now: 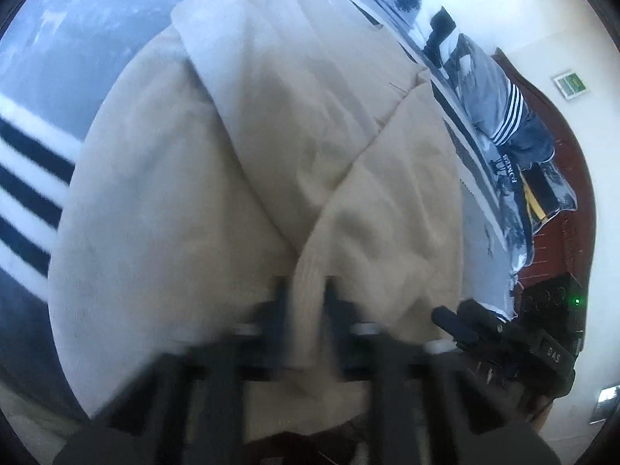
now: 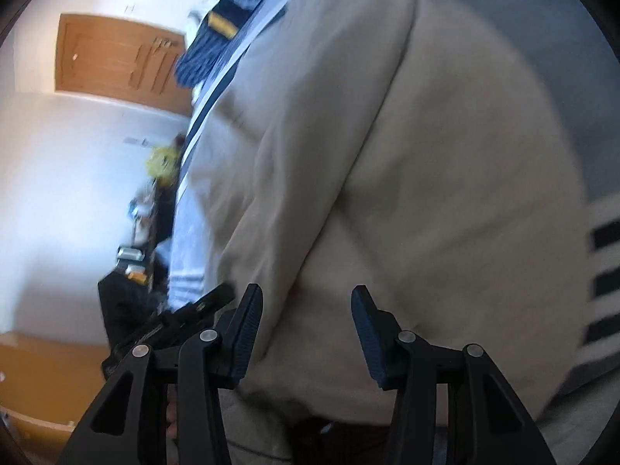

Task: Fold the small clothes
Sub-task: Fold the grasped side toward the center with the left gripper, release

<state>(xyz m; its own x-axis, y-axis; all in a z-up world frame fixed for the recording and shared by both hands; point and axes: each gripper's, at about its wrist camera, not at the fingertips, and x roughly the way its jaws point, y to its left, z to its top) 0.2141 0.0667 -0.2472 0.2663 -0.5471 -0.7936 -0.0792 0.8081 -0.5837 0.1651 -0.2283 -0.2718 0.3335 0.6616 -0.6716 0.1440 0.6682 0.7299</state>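
Striped grey bedding [image 1: 46,62] carries the beige garment [image 1: 232,162], spread from 6 to 12 o'clock and partly folded. Left gripper [image 1: 306,302] has its jaws clamped on a fabric ridge at 6 o'clock. Right gripper [image 2: 306,310] hangs over the cloth, jaws apart, gripping nothing. Further folds look to remain.

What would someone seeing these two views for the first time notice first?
A big beige garment fills the middle of both views, spread over a grey bedcover with black and white stripes. In the left wrist view the left tongs pinch a ribbed fold of that cloth at the bottom centre. In the right wrist view the right tongs stand open just above it, holding nothing.
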